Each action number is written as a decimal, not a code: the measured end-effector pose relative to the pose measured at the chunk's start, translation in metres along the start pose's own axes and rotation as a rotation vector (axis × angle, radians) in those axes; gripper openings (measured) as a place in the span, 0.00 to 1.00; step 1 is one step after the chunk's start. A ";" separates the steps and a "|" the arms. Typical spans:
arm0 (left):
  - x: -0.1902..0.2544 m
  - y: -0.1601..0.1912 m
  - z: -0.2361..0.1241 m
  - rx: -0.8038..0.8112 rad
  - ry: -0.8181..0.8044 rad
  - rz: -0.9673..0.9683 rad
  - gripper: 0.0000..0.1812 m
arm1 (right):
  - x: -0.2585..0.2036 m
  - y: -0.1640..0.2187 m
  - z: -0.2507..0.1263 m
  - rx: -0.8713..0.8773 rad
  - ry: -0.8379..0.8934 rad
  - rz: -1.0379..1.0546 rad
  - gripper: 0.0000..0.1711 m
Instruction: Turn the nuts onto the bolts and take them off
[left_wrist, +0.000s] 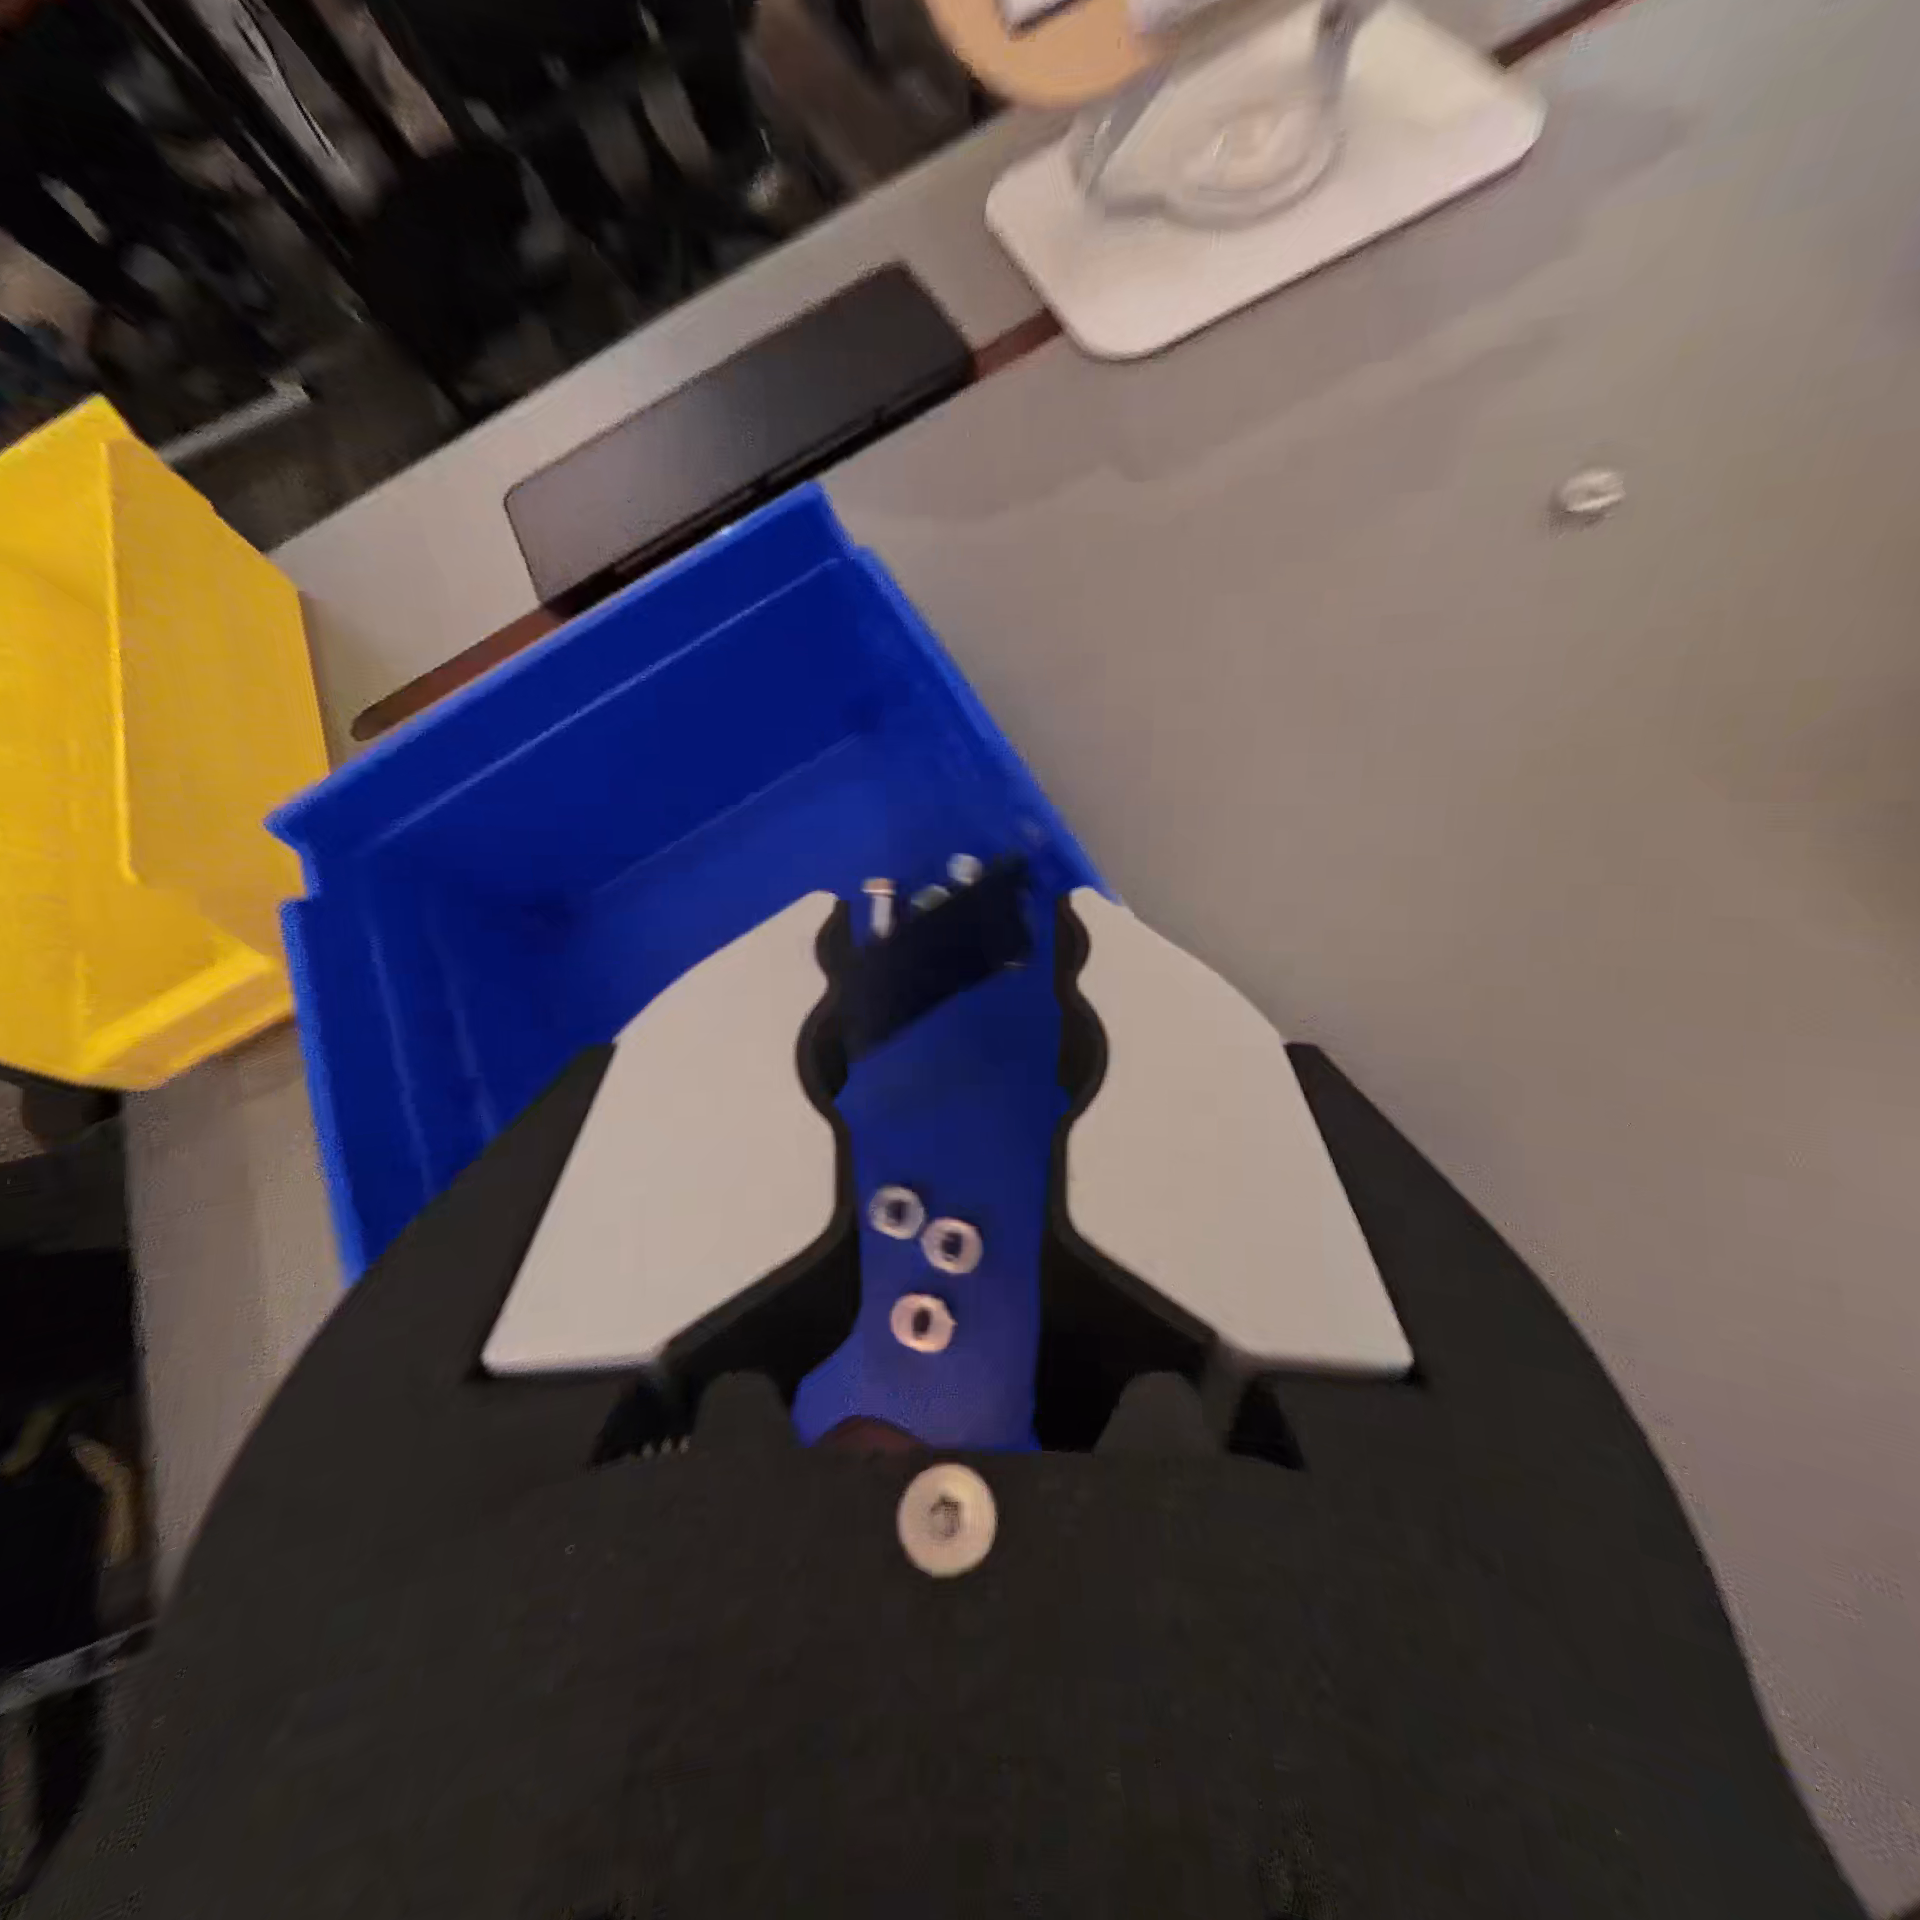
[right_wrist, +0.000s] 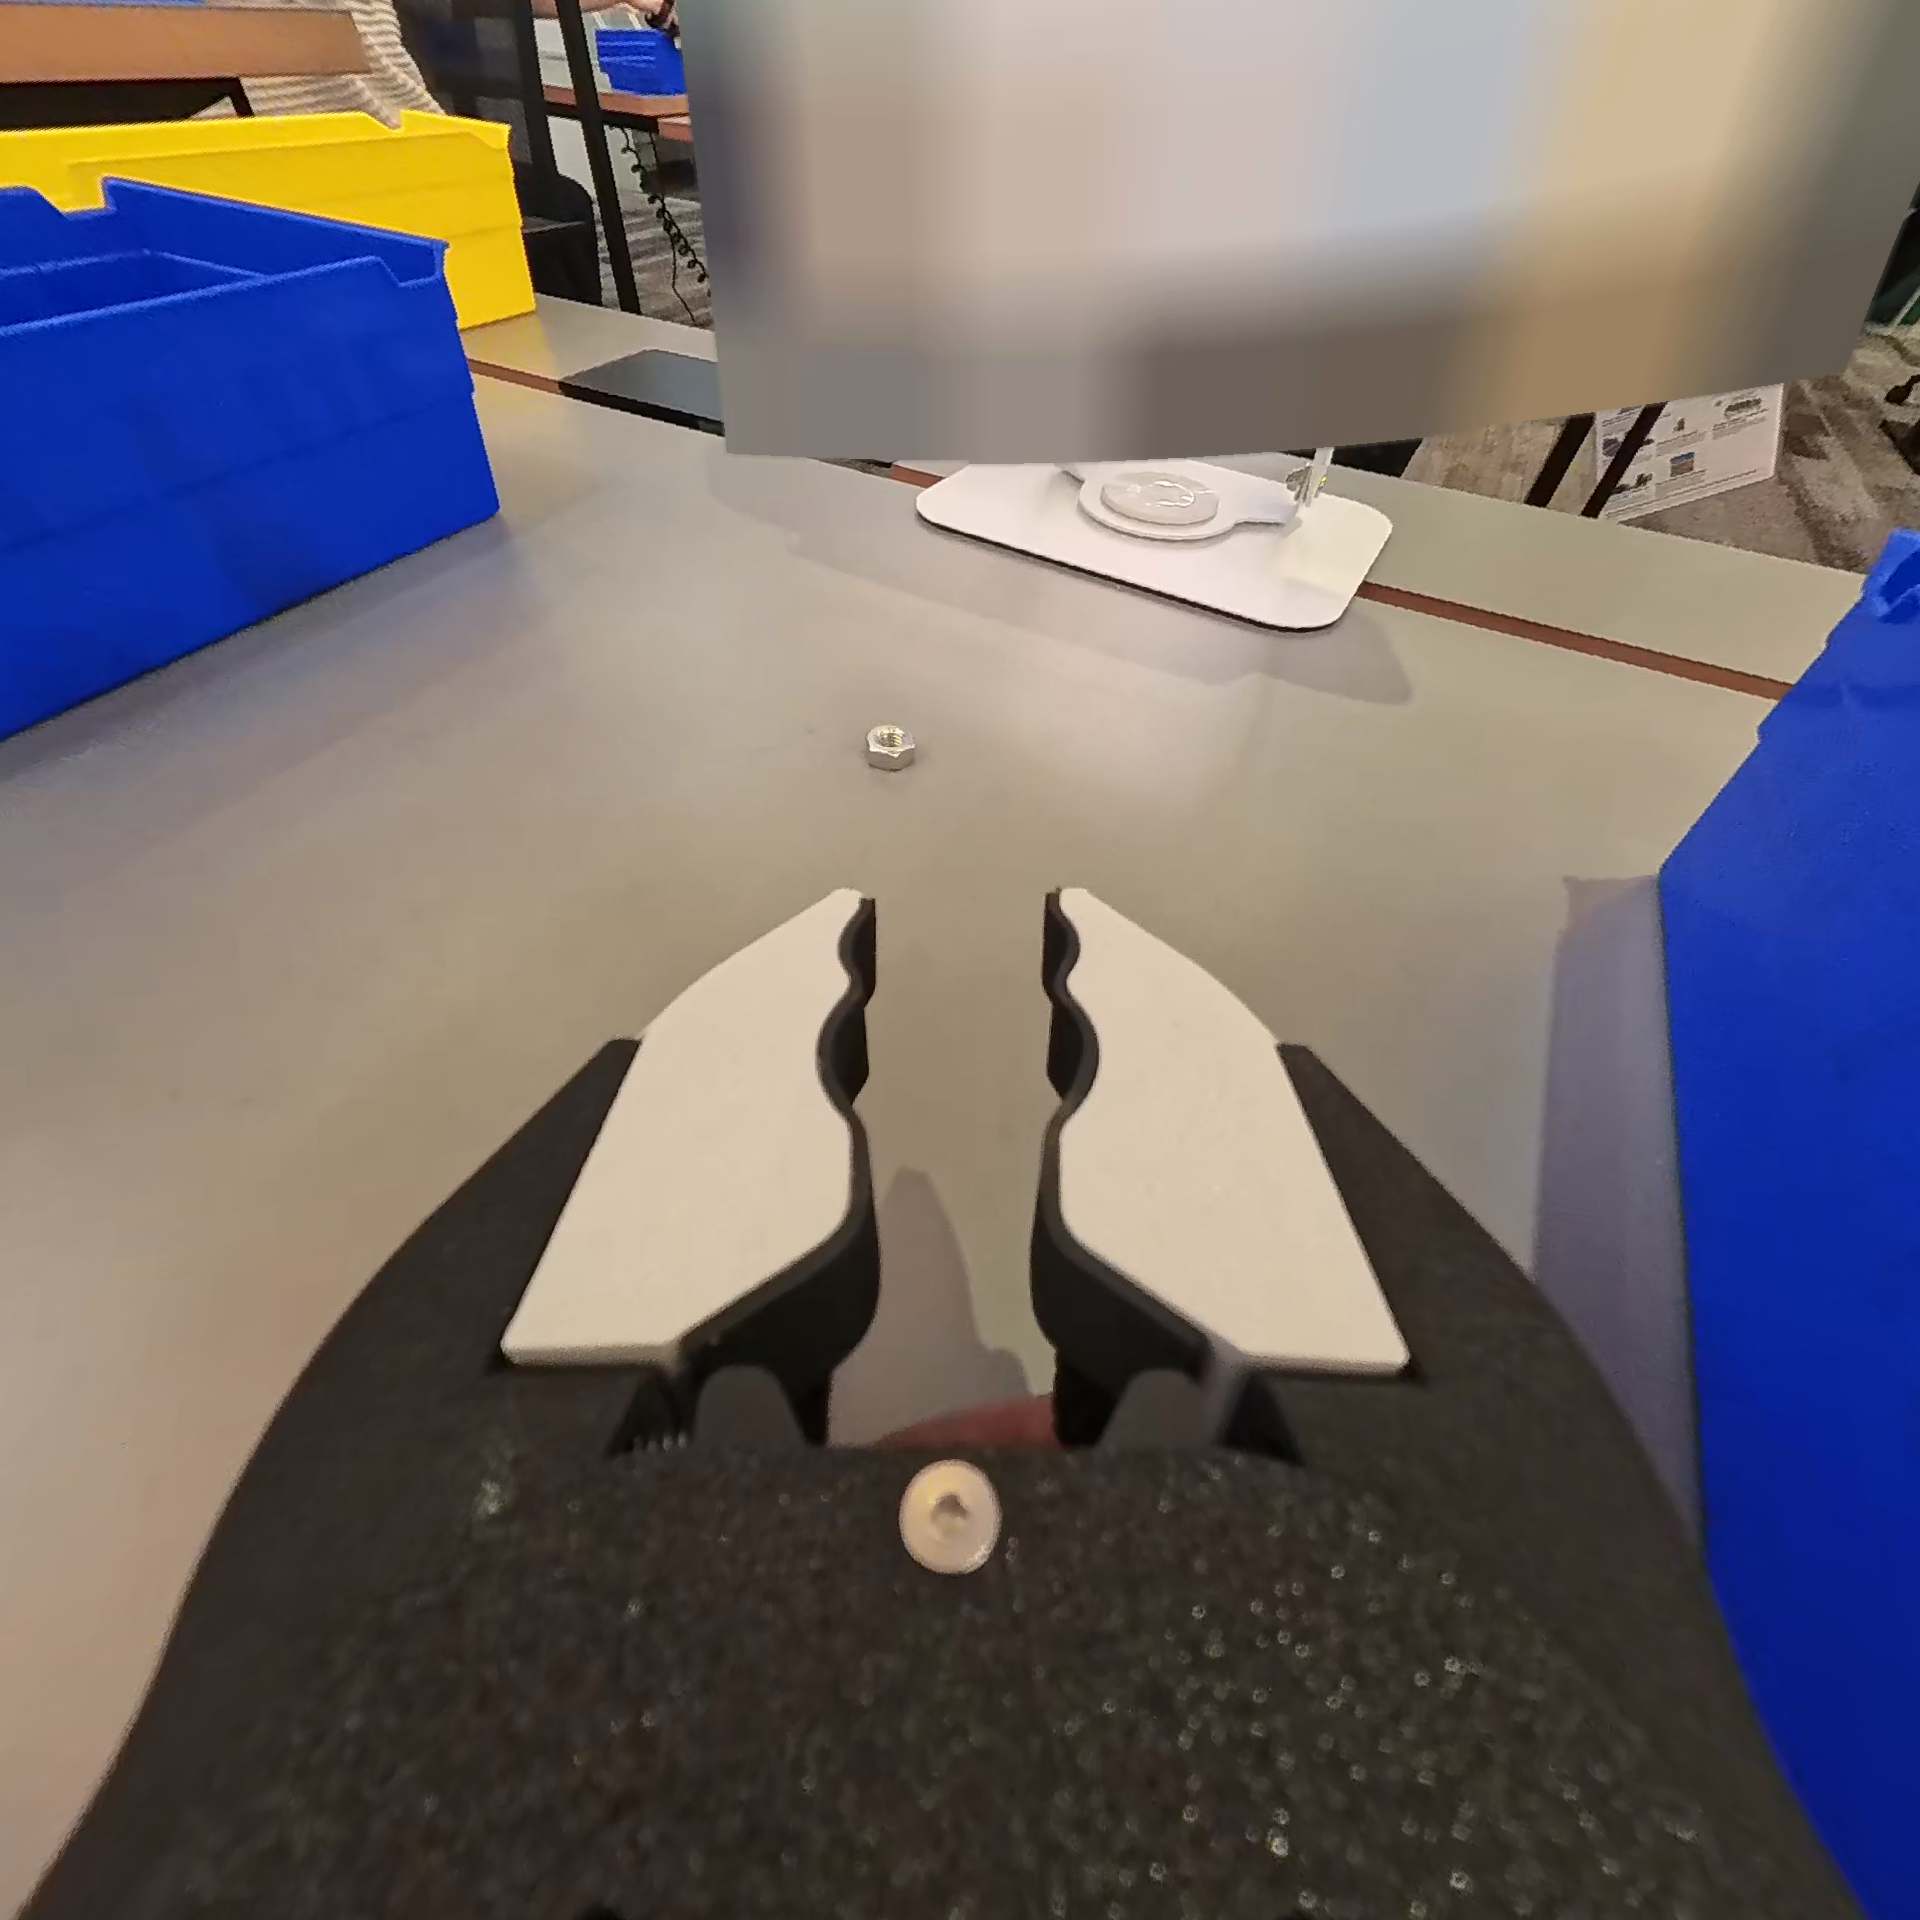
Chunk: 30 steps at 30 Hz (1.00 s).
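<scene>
Nuts (left_wrist: 923, 1257): three loose on blue bin (left_wrist: 582, 831) floor, seen between left tongs (left_wrist: 940, 914), which are apart, empty, hovering over bin. Bolts (left_wrist: 914, 899) at 12 o'clock of them, blurred. Small, hard, likely slippery steel; grip across flats. Right view alone shows single nut (right_wrist: 888, 747) on bench (right_wrist: 416, 935), 12 o'clock of right tongs (right_wrist: 958, 904), apart, empty.
</scene>
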<state>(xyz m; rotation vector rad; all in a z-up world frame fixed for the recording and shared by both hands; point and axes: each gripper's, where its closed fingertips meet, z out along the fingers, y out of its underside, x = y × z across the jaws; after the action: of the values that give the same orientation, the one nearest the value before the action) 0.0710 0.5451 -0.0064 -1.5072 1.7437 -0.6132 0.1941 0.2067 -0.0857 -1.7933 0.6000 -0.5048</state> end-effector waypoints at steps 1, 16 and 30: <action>-0.017 -0.003 0.017 -0.068 0.011 0.024 0.20 | 0.000 0.000 0.000 0.002 -0.001 0.003 0.18; -0.034 0.074 0.135 -0.888 0.318 0.090 0.19 | 0.002 -0.001 -0.001 0.013 -0.032 0.053 0.17; -0.040 0.085 0.146 -0.904 0.321 0.097 0.10 | 0.001 -0.002 -0.002 0.020 -0.046 0.062 0.17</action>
<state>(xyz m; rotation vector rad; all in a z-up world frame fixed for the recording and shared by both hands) 0.1339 0.6170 -0.1514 -1.9509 2.5177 0.0320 0.1944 0.2047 -0.0832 -1.7573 0.6151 -0.4244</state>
